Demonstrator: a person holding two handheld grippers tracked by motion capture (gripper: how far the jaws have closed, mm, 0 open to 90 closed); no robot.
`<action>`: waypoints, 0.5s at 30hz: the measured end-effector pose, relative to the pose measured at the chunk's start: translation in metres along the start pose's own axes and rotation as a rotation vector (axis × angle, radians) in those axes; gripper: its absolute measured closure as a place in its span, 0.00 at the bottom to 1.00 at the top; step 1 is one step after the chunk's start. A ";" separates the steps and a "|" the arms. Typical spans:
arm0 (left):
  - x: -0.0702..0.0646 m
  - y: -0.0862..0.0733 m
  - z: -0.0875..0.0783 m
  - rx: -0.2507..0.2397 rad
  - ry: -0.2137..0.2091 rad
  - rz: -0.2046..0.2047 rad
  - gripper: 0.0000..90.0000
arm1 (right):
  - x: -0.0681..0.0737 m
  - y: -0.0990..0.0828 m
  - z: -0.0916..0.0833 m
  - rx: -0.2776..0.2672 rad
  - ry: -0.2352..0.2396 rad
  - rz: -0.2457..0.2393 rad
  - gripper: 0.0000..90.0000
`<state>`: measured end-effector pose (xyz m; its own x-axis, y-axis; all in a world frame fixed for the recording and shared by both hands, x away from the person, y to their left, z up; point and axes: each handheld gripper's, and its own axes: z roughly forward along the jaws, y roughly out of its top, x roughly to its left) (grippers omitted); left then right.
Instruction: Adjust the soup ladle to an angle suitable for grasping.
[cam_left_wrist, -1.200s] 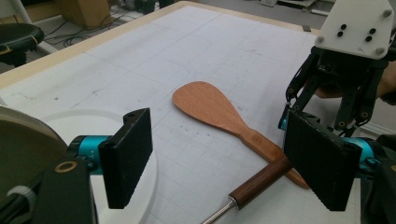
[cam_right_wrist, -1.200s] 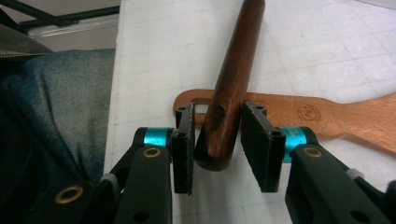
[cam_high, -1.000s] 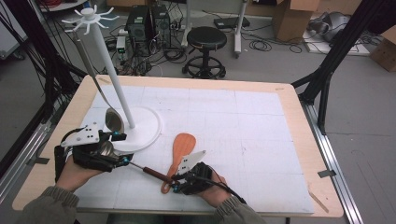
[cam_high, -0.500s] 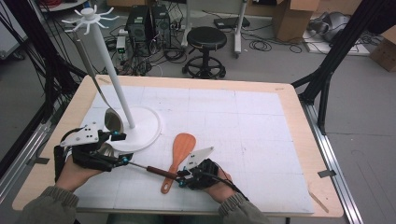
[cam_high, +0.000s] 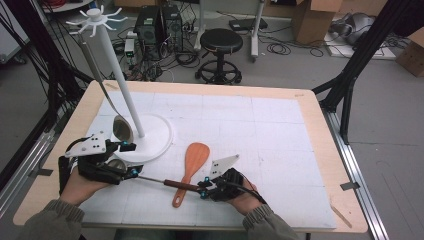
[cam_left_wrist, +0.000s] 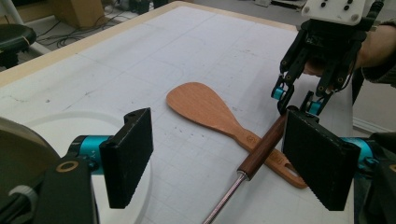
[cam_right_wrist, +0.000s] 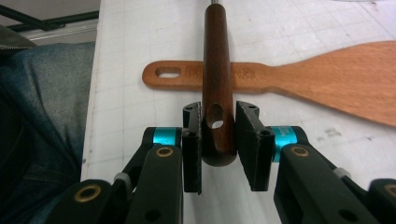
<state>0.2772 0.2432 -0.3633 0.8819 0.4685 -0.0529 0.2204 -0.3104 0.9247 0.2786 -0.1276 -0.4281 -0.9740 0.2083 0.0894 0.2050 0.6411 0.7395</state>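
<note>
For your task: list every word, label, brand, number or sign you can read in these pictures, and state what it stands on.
None can be read.
Stamped marks on the wooden spatula's handle: too blurred to read.
Faint marks on the white mat: too small to read.

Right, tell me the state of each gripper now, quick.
Left gripper: open, pads gripping nothing.
Right gripper: jaws have just been closing, now shut on the end of the wooden handle.
</note>
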 end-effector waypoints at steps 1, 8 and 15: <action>0.000 0.000 0.000 0.000 -0.001 -0.002 0.28 | -0.001 -0.001 -0.002 -0.002 0.001 -0.001 0.81; -0.001 0.000 0.002 0.008 -0.008 -0.001 0.28 | -0.005 -0.007 -0.013 0.016 0.000 -0.007 0.81; -0.002 0.001 0.003 0.013 -0.013 0.000 0.28 | -0.007 -0.013 -0.015 0.032 0.007 0.015 0.80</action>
<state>0.2773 0.2395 -0.3640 0.8871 0.4580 -0.0573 0.2255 -0.3216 0.9196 0.2815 -0.1487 -0.4287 -0.9713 0.2135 0.1051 0.2229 0.6615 0.7161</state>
